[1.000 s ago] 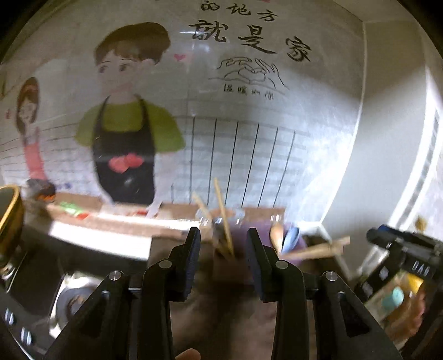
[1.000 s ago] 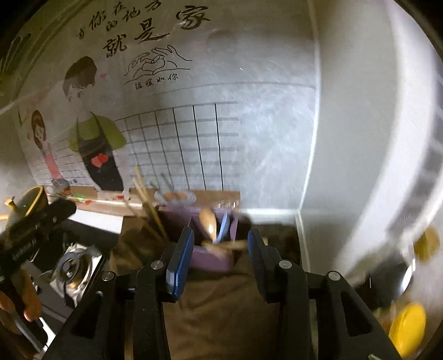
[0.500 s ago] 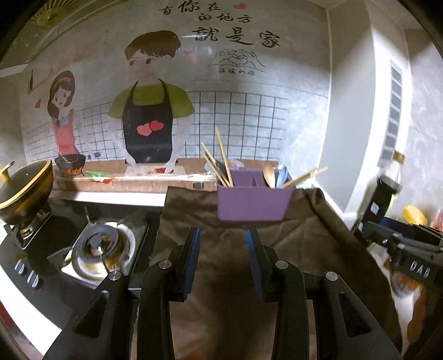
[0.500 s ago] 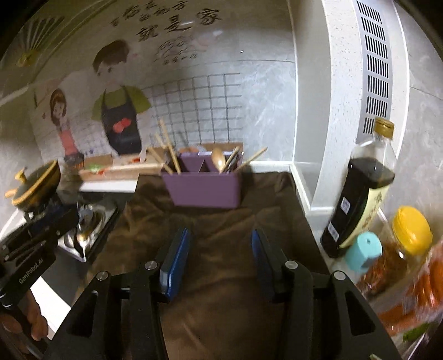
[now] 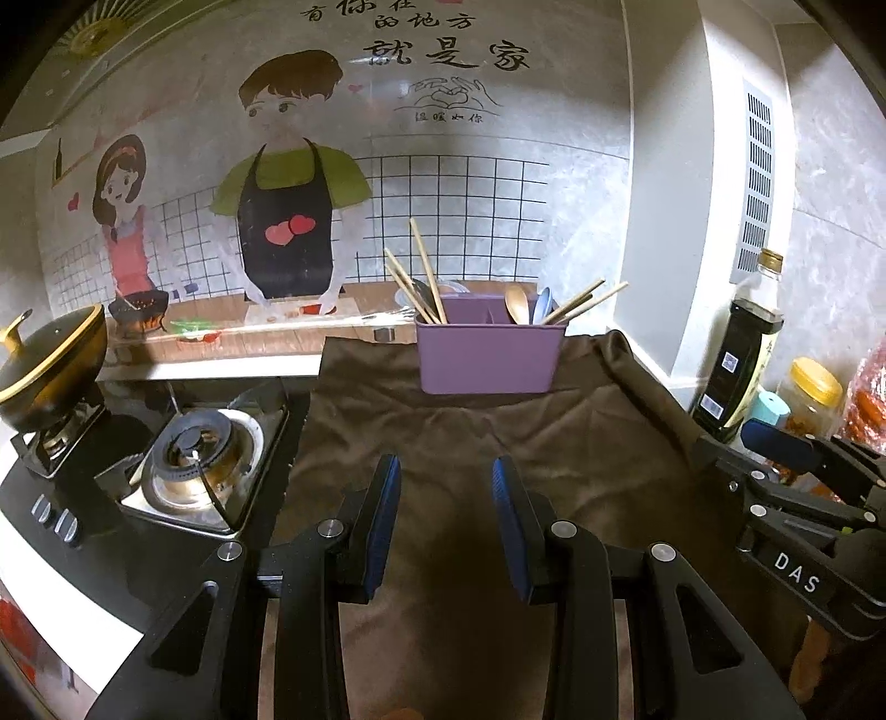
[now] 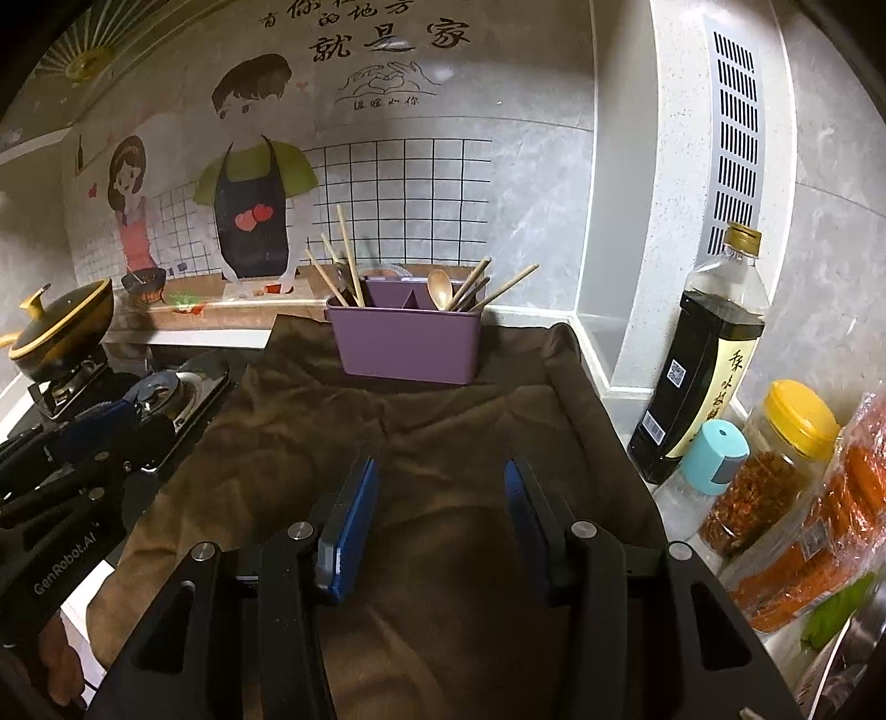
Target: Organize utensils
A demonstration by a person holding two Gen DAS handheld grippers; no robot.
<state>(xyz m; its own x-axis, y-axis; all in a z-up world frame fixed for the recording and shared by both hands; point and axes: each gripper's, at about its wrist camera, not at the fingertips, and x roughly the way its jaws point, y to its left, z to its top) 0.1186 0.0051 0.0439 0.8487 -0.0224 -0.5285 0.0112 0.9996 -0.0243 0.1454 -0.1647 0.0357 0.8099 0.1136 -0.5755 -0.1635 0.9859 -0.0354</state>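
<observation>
Only the left wrist view shows the whole steel gas burner (image 5: 202, 448), while both empty grippers, the left gripper (image 5: 446, 520) and the right gripper (image 6: 440, 518), hang parted above the brown cloth (image 6: 443, 443), farther from the purple plastic utensil holder (image 6: 407, 346) with its wooden chopsticks (image 6: 349, 260) at the cloth's far edge than a second ago.

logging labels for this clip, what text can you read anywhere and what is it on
"有你在的地方 就是家": large black characters on the wall mural.
"温暖如你": small line under the mural's heart-hands sketch.
"DAS": white label on the right tool's body.
"GenRobot.AI": side of the left tool's body.
Sauce bottle: vertical label characters and codes too small to read.
Yellow-lidded jar: no readable text.
</observation>
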